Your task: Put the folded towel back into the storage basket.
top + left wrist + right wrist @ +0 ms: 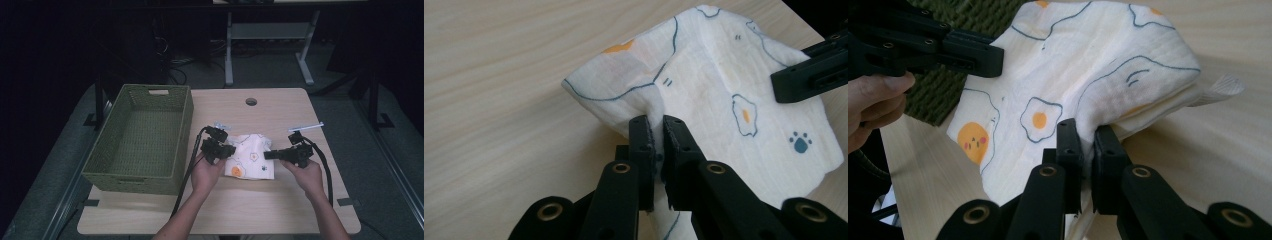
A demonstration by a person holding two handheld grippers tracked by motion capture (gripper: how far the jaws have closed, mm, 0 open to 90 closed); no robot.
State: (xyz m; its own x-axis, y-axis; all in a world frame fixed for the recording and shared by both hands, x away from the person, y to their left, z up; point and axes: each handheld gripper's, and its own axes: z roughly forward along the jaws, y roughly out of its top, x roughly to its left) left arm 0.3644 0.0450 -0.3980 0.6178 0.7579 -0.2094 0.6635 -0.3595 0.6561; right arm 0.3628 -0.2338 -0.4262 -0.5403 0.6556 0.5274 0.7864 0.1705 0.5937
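A white cloth (251,157) printed with fried eggs, paw prints and an orange face lies folded on the wooden table (280,210), between my two grippers. My left gripper (229,150) pinches the cloth's left edge (656,107), jaws shut on a fold. From the right, my right gripper (268,155) is shut on the opposite edge of the cloth (1088,125). The right gripper's jaws (809,75) show at the far side of the cloth in the left gripper view. In the right gripper view the left gripper (973,55) and a hand (873,100) sit beyond the cloth.
A green woven basket (112,165) stands empty on the table's left side, close to my left hand. A thin light-coloured strip (306,127) lies behind the right gripper. A round hole (251,101) is in the tabletop at the back. Desk legs stand on the floor beyond.
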